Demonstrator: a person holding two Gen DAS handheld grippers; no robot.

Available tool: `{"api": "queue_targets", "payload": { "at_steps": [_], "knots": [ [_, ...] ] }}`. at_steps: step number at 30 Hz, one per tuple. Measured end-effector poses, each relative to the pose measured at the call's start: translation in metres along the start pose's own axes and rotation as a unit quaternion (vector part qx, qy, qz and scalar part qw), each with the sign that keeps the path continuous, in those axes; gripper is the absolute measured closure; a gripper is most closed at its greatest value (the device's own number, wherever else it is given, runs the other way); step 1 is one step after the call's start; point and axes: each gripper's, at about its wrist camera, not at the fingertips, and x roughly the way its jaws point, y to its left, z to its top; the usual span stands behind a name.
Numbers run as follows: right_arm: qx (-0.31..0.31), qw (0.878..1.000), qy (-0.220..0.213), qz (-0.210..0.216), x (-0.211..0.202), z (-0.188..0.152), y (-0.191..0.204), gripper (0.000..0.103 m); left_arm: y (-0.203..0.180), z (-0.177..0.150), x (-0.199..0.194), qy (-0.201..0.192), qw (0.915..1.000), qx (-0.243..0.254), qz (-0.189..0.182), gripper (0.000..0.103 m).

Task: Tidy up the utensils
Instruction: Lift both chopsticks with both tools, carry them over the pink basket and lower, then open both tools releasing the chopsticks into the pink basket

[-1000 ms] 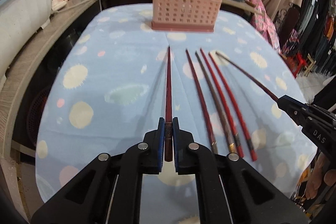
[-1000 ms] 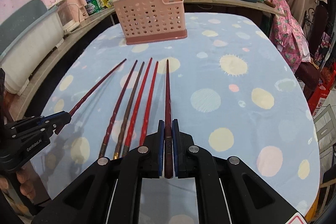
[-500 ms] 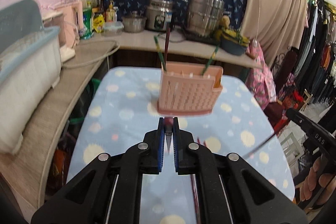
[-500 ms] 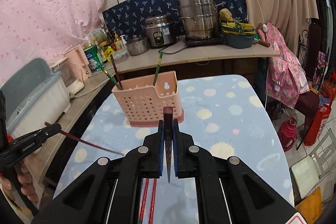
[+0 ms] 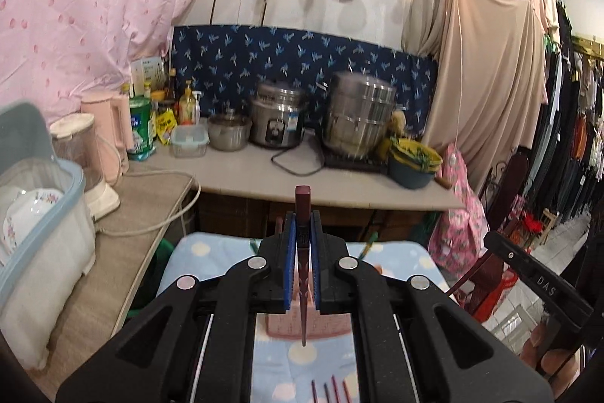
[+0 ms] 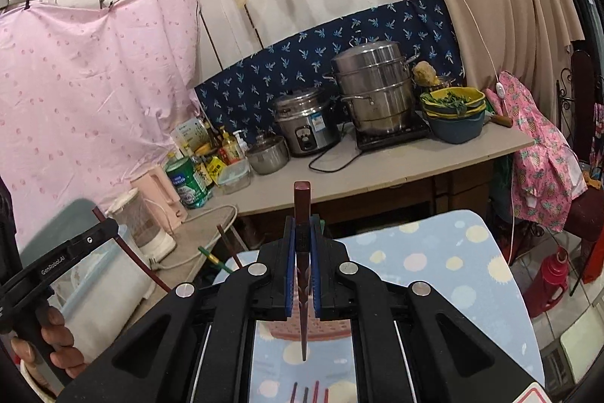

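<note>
My left gripper (image 5: pixel 302 233) is shut on a dark red chopstick (image 5: pixel 302 206) held upright, thick end up, thin tip hanging down. My right gripper (image 6: pixel 302 237) is shut on another dark red chopstick (image 6: pixel 301 203), also upright. Both are raised above the table. The pink utensil basket (image 5: pixel 287 325) shows only in part behind the jaws, also in the right wrist view (image 6: pixel 279 329). Several chopsticks (image 5: pixel 332 391) still lie on the blue dotted tablecloth (image 5: pixel 211 248) below. The other gripper shows at the right edge (image 5: pixel 536 282) and at the left edge (image 6: pixel 56 263).
A counter (image 5: pixel 358 184) behind the table holds steel pots (image 5: pixel 358 116), a rice cooker (image 5: pixel 277 119), bottles and a blue bowl (image 5: pixel 411 169). A dish bin (image 5: pixel 34 214) and blender (image 5: pixel 87 161) stand left. Clothes (image 5: pixel 558 146) hang right.
Both grippers lifted their chopsticks off the cloth and tilted up, so the sticks now stand vertical. The basket dropped low in both views, mostly behind the jaws.
</note>
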Motion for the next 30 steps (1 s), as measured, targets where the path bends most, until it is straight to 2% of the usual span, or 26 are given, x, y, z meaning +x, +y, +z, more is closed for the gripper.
{"api": "queue_targets", "payload": {
  "at_steps": [4, 9, 21, 27, 29, 30],
  "knots": [
    [0.005, 1.0, -0.016, 0.014, 0.02, 0.025, 0.008, 0.096, -0.001, 0.021, 0.015, -0.02, 0.9998, -0.002, 0.002, 0.096],
    [0.005, 1.0, -0.019, 0.015, 0.048, 0.039, 0.013, 0.096, -0.005, 0.03, 0.039, -0.029, 0.9995, 0.006, 0.009, 0.096],
    [0.007, 0.999, 0.034, -0.005, 0.111, 0.014, 0.0, 0.096, 0.004, 0.008, 0.091, 0.02, 0.9997, 0.007, 0.01, 0.096],
    [0.006, 0.998, 0.053, -0.016, 0.126, 0.002, -0.006, 0.096, 0.01, -0.007, 0.107, 0.043, 0.999, -0.001, 0.012, 0.096],
    [0.008, 0.999, 0.05, -0.016, 0.126, 0.001, -0.008, 0.092, 0.011, -0.01, 0.109, 0.043, 0.9989, -0.001, 0.017, 0.095],
    [0.008, 0.999, 0.048, -0.019, 0.125, 0.0, -0.008, 0.086, 0.012, -0.011, 0.109, 0.042, 0.9989, -0.001, 0.018, 0.092]
  ]
}}
